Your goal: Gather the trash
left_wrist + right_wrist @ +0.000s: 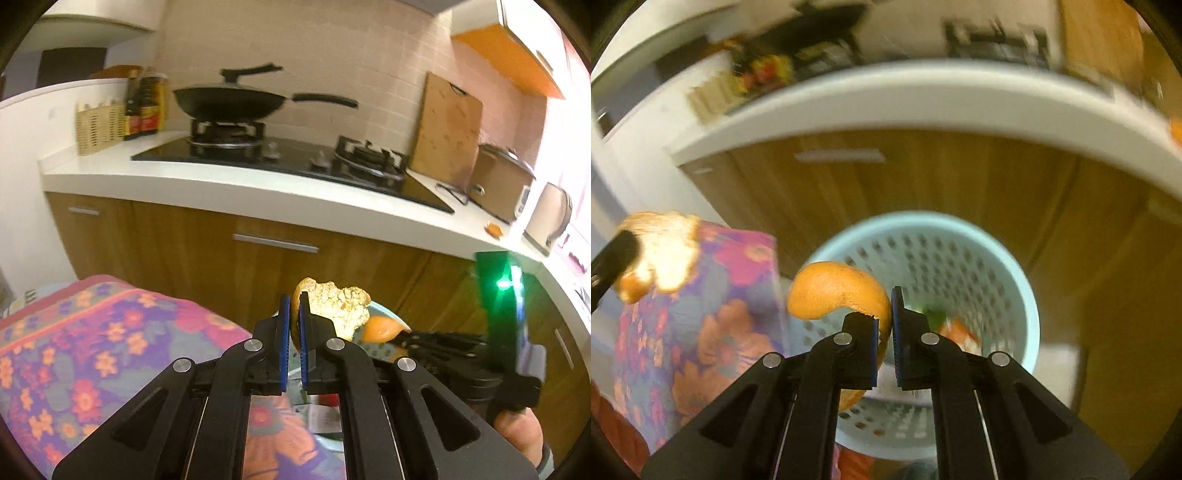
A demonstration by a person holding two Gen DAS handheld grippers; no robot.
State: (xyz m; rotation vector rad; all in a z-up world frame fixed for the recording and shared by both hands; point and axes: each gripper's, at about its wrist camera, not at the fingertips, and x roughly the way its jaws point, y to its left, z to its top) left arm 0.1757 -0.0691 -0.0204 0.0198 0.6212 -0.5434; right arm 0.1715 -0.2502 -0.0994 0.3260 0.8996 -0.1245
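Note:
My left gripper [294, 300] is shut on a piece of orange peel [341, 308] whose white pith faces the camera. Just right of it, the right gripper [408, 336] holds a second orange peel [382, 328]. In the right wrist view, my right gripper [889, 295] is shut on that curved orange peel [831, 290], above the near left side of a pale blue perforated trash basket [923, 223]. Some trash [955, 328] lies blurred at the basket's bottom. The left gripper's peel [661, 251] shows at the far left. Another small peel [494, 229] lies on the counter.
A white countertop [229, 184] over wooden cabinets [207, 251] carries a gas hob with a black wok [229, 101], a cutting board [445, 134], a rice cooker [500, 182] and a kettle [548, 218]. A floral cloth [92, 350] covers something left of the basket.

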